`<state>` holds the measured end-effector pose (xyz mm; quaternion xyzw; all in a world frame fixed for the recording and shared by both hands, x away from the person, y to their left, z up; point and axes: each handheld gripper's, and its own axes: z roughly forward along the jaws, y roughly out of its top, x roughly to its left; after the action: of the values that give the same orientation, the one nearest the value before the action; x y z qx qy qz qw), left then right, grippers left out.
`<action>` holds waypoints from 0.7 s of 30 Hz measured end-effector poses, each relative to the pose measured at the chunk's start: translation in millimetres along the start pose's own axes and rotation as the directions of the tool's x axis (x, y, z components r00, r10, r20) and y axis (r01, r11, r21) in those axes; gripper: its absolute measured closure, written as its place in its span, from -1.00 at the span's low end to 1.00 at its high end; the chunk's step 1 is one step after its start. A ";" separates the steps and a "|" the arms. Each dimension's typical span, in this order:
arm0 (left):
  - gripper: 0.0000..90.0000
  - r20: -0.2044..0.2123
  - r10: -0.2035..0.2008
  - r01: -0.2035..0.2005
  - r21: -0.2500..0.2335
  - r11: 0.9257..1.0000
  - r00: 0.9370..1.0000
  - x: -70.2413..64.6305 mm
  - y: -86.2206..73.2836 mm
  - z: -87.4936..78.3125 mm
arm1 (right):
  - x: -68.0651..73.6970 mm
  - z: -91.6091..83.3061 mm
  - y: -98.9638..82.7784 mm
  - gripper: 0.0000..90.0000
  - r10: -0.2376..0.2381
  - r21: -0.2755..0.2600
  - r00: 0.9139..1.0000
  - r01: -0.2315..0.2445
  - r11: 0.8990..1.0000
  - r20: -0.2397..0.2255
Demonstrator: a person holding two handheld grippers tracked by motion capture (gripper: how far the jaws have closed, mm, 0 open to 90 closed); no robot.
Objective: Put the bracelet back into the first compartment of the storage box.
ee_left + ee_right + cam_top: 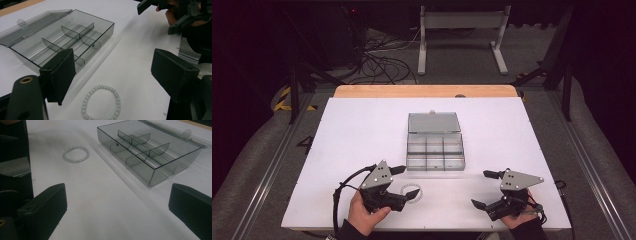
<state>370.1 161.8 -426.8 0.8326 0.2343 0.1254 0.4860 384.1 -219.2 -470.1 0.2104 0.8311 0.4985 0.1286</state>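
The little bead bracelet (pixel 101 103) lies flat on the white table (pixel 352 150), just in front of the wide-open, empty left gripper (pixel 404 181) and near the open box (pixel 435 148), while the right gripper (pixel 486 189), open and empty too, is farther away.

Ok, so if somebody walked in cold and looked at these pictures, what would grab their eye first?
Probably the clear smoky compartment box at the middle of the white table, its lid folded back flat and its divided cells looking empty. Next, the pale bead bracelet lying flat on the table just in front of the left gripper, between its wide-open jaws. The right gripper is also open, holding nothing, near the table's front edge.
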 end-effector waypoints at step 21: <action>-0.12 0.012 -0.027 0.024 0.209 0.978 1.000 7.8 2.4 16.9 | 0.4 -0.3 0.0 -0.93 -0.005 0.000 1.000 0.005 1.000 -0.007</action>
<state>384.8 152.2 -433.2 0.8769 0.2531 0.0876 0.3992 383.6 -219.3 -470.0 0.2067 0.8320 0.4990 0.1268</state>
